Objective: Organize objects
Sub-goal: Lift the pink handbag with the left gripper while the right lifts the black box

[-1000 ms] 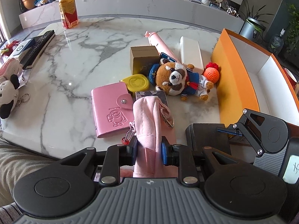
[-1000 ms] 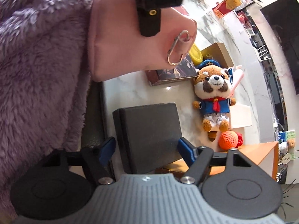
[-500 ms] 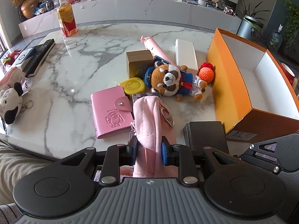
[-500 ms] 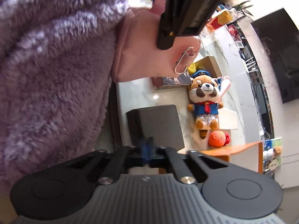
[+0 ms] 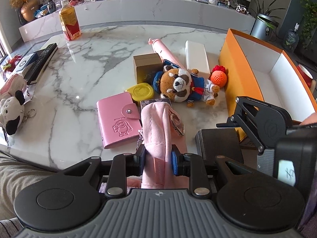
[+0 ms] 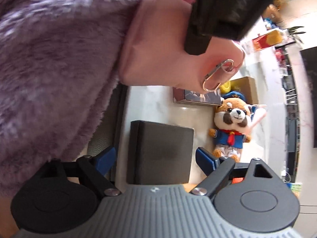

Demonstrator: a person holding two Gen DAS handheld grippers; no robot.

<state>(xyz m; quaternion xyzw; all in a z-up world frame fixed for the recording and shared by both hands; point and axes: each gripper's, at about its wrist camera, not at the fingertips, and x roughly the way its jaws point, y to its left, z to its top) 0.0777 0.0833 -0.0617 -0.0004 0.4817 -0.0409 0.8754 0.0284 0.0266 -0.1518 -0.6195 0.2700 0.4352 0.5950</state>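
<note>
My left gripper (image 5: 158, 157) is shut on a pink fabric pouch (image 5: 156, 127) with a metal clip, held above the table's near edge. The pouch also shows in the right wrist view (image 6: 168, 45). My right gripper (image 6: 153, 155) is open, its blue pads either side of a dark grey box (image 6: 160, 150) without touching it. The box (image 5: 218, 144) lies at the table's near edge beside the orange box (image 5: 237, 75). A red panda plush (image 5: 182, 83), pink wallet (image 5: 116, 119), yellow tin (image 5: 141, 91), brown box (image 5: 147, 66) and orange crochet ball (image 5: 218, 78) lie mid-table.
A white box (image 5: 196, 57) and a pink tube (image 5: 162, 48) lie behind the plush. A drink bottle (image 5: 69, 23), a remote (image 5: 41, 62) and a cow plush (image 5: 10, 111) sit at the left. The purple sleeve (image 6: 49, 69) fills the left of the right wrist view.
My right gripper shut half a second ago and has opened again around the dark grey box. My left gripper has kept hold of the pink pouch and lifted slightly.
</note>
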